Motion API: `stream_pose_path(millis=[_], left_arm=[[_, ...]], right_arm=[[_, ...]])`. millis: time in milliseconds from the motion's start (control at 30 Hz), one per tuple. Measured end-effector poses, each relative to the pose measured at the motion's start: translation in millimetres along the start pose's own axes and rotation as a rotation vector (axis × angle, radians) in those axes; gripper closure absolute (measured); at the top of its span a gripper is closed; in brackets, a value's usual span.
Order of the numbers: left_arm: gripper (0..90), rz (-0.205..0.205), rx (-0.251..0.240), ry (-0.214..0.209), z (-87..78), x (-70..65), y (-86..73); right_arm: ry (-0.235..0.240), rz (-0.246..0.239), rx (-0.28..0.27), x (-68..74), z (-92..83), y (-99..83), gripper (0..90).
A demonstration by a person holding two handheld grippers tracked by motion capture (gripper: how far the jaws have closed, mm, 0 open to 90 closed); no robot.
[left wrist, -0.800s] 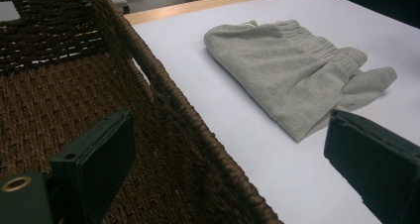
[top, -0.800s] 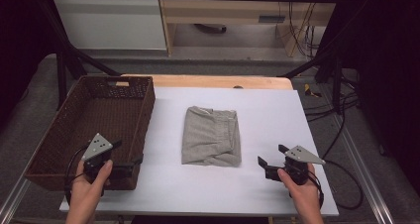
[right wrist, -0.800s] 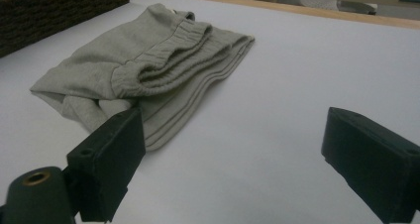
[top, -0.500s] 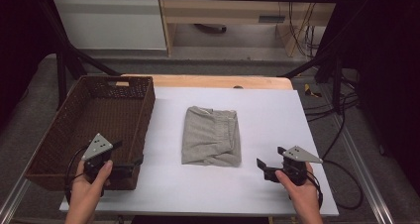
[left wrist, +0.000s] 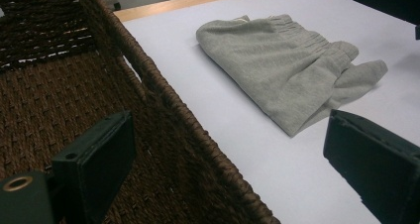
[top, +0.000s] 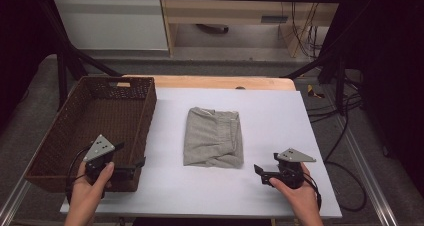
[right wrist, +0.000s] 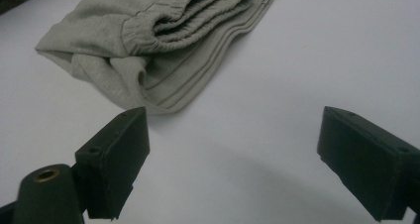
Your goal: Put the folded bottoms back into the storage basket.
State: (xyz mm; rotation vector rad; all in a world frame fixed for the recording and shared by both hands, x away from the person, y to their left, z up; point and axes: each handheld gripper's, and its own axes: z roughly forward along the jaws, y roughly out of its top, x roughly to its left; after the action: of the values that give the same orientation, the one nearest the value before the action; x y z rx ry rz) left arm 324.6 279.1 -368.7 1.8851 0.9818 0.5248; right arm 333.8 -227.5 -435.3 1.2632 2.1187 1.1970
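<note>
Bare white surface lies between my right claw and the folded grey garment, nothing blocking. My left claw straddles the wicker basket wall, which stands between it and the garment.

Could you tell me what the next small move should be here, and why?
Probably bring the right gripper forward to the near edge of the folded grey garment. Its jaws stand open with nothing between them, and the garment lies just ahead of them on the white table, untouched. The left gripper, also open, sits by the wicker basket, which looks the likely destination.
</note>
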Motion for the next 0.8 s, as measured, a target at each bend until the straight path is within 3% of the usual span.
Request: stream_pose_path(millis=[233, 333, 467, 600, 800], left_arm=[[6.4, 0.007, 0.006, 0.001, 0.5, -0.6, 0.1], [6.4, 0.005, 0.007, -0.005, 0.4, 0.2, 0.1], [6.5, 0.007, 0.007, -0.006, 0.7, -0.2, 0.1], [6.5, 0.011, 0.010, -0.003, 1.1, -0.7, 0.2], [6.5, 0.013, 0.013, -0.001, 1.5, -1.0, 0.3]], right_arm=[[0.008, -0.021, 0.039, 7.3, 5.0, 0.0, 15.9], [-0.031, -0.012, 0.047, 11.9, 9.7, 1.4, 15.3], [-0.012, -0.029, 0.048, 16.0, 11.4, 3.0, 20.1], [0.022, -0.037, 0.091, 21.7, 15.3, 5.4, 23.8], [0.066, -0.049, 0.095, 28.8, 20.9, 8.2, 34.1]])
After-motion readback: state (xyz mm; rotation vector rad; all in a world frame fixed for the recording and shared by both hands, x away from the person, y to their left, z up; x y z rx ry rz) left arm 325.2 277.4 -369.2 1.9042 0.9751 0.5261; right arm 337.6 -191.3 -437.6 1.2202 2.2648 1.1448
